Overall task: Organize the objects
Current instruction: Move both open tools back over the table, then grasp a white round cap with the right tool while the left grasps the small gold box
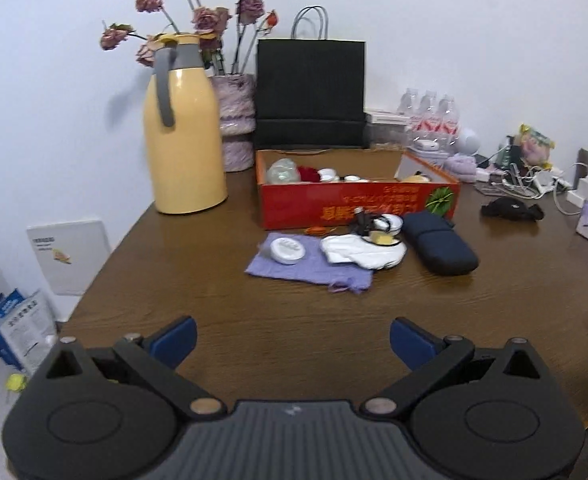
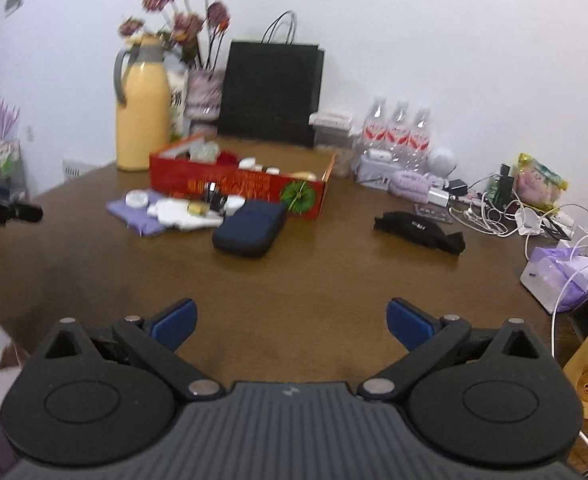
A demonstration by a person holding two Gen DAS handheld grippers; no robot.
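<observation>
Both grippers, left gripper [image 1: 293, 340] and right gripper [image 2: 291, 322], hover wide open and empty over the near worktop [image 1: 221, 312], well short of the loose items; these lie just before the red box [image 1: 358, 196]. The navy case [image 1: 440, 246] lies flat, long axis running from the box toward the near right; risk: the white cloth [image 1: 360, 254] carries small pieces, so snatching it could scatter them.
</observation>
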